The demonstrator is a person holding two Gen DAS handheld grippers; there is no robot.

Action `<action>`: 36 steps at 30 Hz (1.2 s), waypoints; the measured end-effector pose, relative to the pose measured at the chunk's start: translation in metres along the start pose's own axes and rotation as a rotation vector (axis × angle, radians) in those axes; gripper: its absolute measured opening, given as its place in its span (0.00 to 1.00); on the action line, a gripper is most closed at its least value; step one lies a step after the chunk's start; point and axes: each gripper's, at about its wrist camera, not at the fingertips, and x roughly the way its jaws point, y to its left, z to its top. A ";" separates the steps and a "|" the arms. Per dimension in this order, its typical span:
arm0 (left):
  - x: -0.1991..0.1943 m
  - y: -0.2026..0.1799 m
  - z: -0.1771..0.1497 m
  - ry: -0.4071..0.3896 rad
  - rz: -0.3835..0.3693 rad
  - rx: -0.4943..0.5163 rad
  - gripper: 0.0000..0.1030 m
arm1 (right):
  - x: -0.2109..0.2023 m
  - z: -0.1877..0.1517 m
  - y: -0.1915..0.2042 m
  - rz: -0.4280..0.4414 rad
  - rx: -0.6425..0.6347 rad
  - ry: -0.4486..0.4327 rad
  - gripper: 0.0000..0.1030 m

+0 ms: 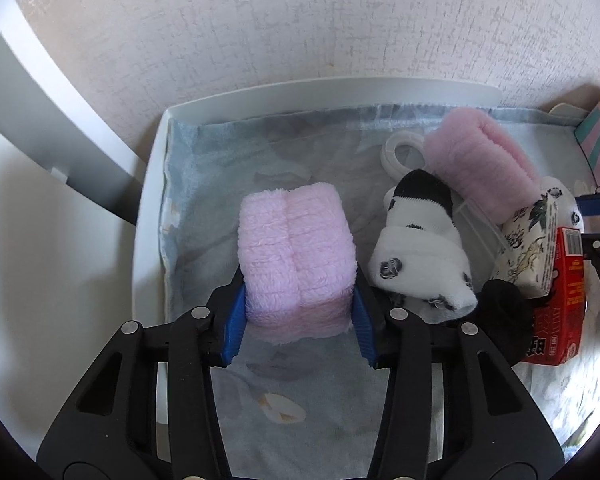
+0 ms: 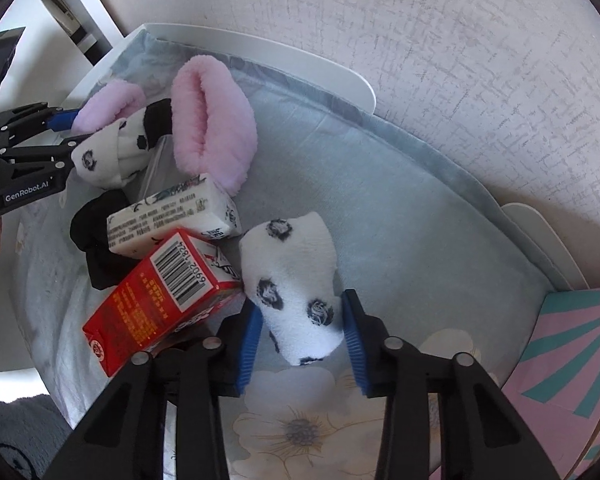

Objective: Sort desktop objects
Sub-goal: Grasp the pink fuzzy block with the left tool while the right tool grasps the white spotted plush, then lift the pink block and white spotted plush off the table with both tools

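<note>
my left gripper (image 1: 298, 320) is clamped on a folded pink sock (image 1: 296, 252), both blue pads (image 1: 236, 320) pressed into its fuzzy sides, and the sock sits on the pale blue cloth (image 1: 220, 168) near the left side of the white tray (image 1: 148, 208). my right gripper (image 2: 304, 336) has its jaws closed against a white spotted sock (image 2: 296, 284), one pad on each side, with the sock lying on the cloth just right of the red carton (image 2: 160, 296). the carton's top corner touches that sock. behind the carton lies a white printed pack (image 2: 172, 216), touching it, and a black sock (image 2: 96, 240) is tucked to their left. further back i see a second pink sock (image 2: 212, 120) standing on edge beside another white spotted sock (image 2: 112, 152), with a clear plastic lid (image 1: 404, 152) under them. a pink and teal box (image 2: 572, 360) stands at the right edge.
</note>
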 end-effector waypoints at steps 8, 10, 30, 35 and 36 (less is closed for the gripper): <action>-0.019 0.008 -0.003 -0.026 0.001 -0.022 0.41 | -0.013 -0.007 -0.004 0.004 0.008 0.001 0.31; -0.029 0.009 -0.002 -0.039 -0.001 -0.028 0.40 | -0.021 -0.011 -0.004 0.014 0.015 -0.009 0.31; -0.144 -0.040 0.056 -0.199 -0.067 0.056 0.41 | -0.143 -0.020 -0.036 0.101 -0.012 -0.153 0.30; -0.167 -0.074 0.074 -0.244 -0.099 0.130 0.41 | -0.174 -0.032 -0.053 0.066 0.005 -0.188 0.30; -0.170 -0.083 0.078 -0.250 -0.105 0.153 0.41 | -0.178 -0.034 -0.056 0.064 0.006 -0.193 0.30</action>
